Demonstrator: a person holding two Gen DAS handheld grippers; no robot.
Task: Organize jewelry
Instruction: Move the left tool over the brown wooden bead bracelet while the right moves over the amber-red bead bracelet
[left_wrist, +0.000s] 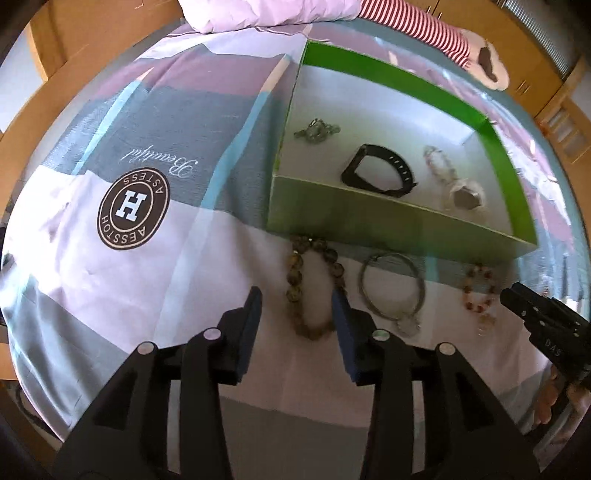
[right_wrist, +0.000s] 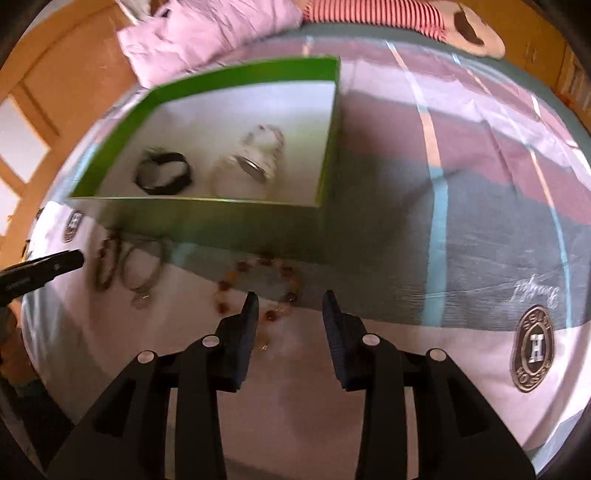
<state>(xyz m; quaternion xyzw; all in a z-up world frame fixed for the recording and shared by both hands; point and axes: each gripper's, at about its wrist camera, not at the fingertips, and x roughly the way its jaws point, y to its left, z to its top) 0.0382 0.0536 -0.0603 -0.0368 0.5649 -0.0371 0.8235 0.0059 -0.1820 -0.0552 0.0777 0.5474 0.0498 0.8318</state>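
Bright daylight, fisheye warp, motion blur

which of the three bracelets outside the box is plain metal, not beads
The middle one, the thin silver bangle with a small charm. The brown beads lie to its left, the reddish beads to its right.

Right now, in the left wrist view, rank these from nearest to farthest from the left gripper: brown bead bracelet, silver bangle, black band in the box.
1. Brown bead bracelet: between the open jaws of the left gripper, on the bedsheet.
2. Silver bangle: just right, outside the green box.
3. Black band: farthest, inside the box.
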